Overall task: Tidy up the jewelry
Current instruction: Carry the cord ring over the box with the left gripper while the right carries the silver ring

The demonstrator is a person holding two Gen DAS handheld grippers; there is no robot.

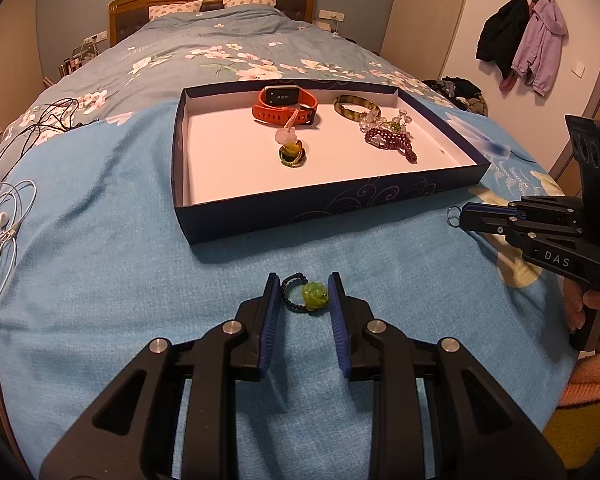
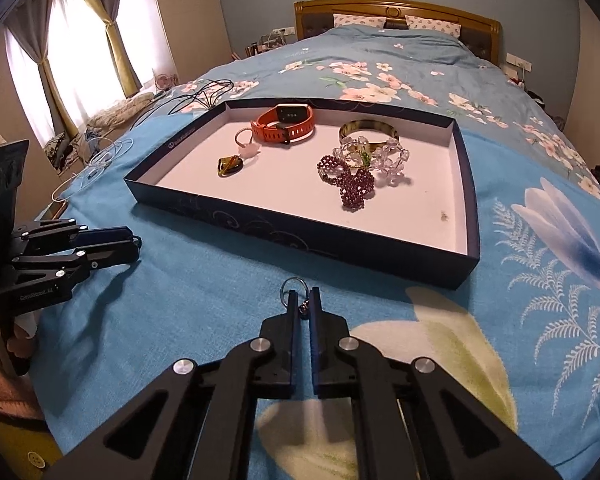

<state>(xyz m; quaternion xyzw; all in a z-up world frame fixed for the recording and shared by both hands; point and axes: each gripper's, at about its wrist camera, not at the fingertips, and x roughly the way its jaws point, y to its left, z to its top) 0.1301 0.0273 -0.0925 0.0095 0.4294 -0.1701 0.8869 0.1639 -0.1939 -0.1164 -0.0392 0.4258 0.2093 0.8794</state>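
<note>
1. In the left wrist view, the left gripper (image 1: 304,294) hung low over the blue blanket (image 1: 120,240), its jaws spread apart and gripping nothing.
2. Between its blue fingers (image 1: 271,312) lay the green rose ring (image 1: 305,297), resting on the blanket with its dark braided band toward the left finger and its green flower just beside the right one; whether the flower touched that pad could not be told.
3. Beyond the ring stood the shallow navy tray (image 1: 300,208), holding an orange watch (image 1: 286,105) at the back, a mottled bangle (image 1: 357,106) to its right, a purple bead bracelet (image 1: 390,141) with clear beads behind it, and a small green pendant (image 1: 292,153) near the middle.
4. At the right edge of the same view the right gripper (image 1: 464,216) pointed leftward just beside the tray's near corner, clenched on a thin metal ring (image 1: 453,215) that stuck out past its tips.
5. In the right wrist view, the right gripper (image 2: 305,304) had its jaws nearly together on the metal ring (image 2: 292,287), with a small dark charm between the fingers, just short of the tray (image 2: 300,236).
6. The left gripper (image 2: 134,242) lay at the left side, well apart from the tray; its jaw gap could not be judged from there.
7. White earphone cables (image 2: 96,164) trailed on the blanket's far left.
</note>
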